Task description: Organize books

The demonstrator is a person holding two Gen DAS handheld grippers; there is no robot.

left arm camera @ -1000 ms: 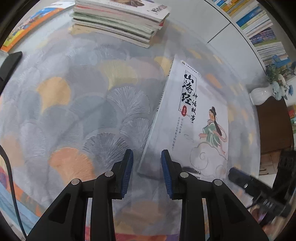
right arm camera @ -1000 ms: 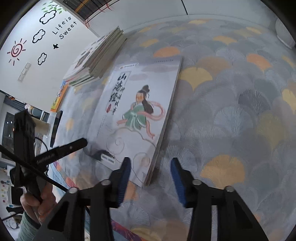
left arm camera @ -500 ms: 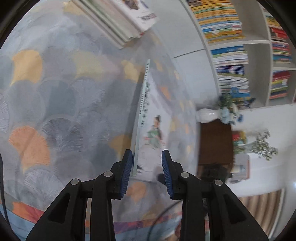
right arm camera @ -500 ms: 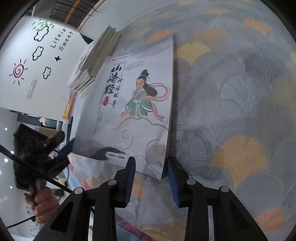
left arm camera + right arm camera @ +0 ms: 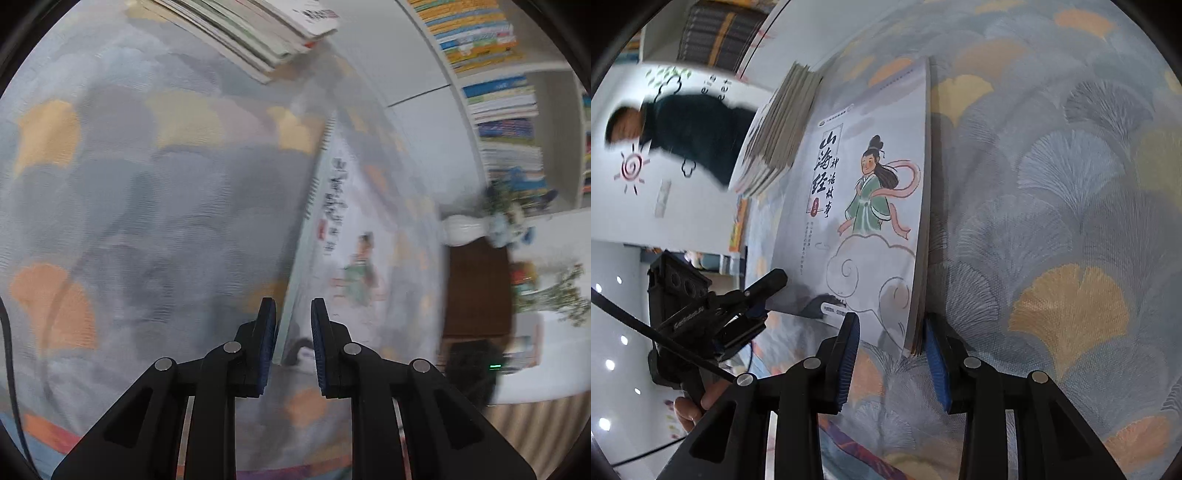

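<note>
A white picture book (image 5: 871, 206) with a green-robed figure on its cover lies on the fan-patterned cloth (image 5: 1052, 184), its near edge toward me. My right gripper (image 5: 890, 339) has the book's near right corner between its jaws, and the right pad presses the page edge. The left gripper (image 5: 757, 299) straddles the near left corner. In the blurred left wrist view the book (image 5: 343, 236) runs away edge-on. There my left gripper (image 5: 291, 332) has the spine corner between its jaws, which are closing, and the pads meet it.
A stack of books (image 5: 258, 33) lies at the far end of the cloth, behind the book in the right wrist view (image 5: 775, 140). Beyond the table stand a filled bookshelf (image 5: 491, 55), a white vase (image 5: 461, 229) and a brown side table (image 5: 480, 288). A person in a dark top (image 5: 694, 129) stands by the wall.
The left jaws have narrowed onto the spine corner. The right gripper has slid in so the book's corner sits between its jaws. Both views have rolled, and a person has come into sight.
</note>
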